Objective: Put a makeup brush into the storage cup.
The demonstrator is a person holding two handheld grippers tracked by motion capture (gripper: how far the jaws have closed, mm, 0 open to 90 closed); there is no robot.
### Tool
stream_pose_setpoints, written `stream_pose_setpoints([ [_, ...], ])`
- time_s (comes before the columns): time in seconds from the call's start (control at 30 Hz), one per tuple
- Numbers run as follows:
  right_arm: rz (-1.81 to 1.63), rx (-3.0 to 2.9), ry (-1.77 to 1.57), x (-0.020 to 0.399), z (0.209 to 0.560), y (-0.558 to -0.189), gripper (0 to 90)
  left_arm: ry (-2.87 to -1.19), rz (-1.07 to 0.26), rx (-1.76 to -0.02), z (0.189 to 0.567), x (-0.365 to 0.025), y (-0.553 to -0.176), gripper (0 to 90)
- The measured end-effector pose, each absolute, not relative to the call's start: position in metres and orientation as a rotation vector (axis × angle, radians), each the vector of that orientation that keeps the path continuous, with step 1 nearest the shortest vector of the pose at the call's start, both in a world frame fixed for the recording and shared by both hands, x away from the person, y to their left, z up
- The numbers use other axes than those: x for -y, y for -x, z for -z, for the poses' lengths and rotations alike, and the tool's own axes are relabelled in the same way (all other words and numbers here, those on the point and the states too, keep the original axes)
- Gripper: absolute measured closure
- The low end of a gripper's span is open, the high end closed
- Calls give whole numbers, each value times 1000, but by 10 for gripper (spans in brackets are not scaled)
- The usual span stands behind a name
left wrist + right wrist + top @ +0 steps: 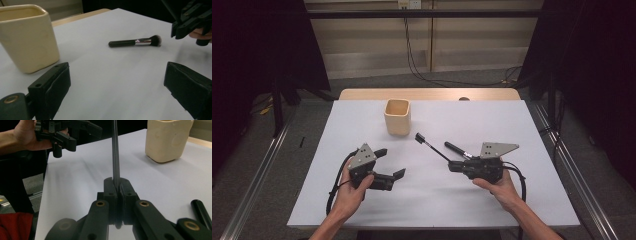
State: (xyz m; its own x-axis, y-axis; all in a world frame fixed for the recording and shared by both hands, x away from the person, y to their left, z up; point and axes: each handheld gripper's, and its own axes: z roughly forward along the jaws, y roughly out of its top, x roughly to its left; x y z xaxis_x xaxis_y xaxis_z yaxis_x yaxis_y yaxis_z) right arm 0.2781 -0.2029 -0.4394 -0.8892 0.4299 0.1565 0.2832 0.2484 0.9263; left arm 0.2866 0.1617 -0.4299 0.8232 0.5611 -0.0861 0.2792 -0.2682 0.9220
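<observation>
Jaws of the right gripper (451, 165) are clamped on a thin black wand (431, 146), raised over the table's (532, 200) middle. Left gripper (394, 162) gapes with nothing between, near the front edge. Makeup brush (135, 42) lies mid-table, beige cup (397, 116) toward the far edge.

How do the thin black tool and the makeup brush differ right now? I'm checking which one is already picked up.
The thin black tool is clamped in the shut right gripper and sticks out from its jaws; the makeup brush lies free on the white table. The tool is a slim dark rod with a small head, while the brush has a thicker black handle, a silver ferrule and a bushy tip. Both are mostly black.
</observation>
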Motion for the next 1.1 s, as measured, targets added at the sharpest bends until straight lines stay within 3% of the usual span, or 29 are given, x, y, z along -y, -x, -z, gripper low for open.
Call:
stream_pose_setpoints([
  [0.37, -1738, -2374, -676, 201, 438, -278, 861, -1828, -258, -506, 421, -145, -287, 9],
  [0.9, -1742, -2398, -656, 198, 439, -279, 861, -1838, -227, -447, 416, -102, -290, 54],
  [1.1, -1746, -2400, -646, 197, 439, -278, 860, -1839, -206, -423, 415, -88, -291, 117],
])
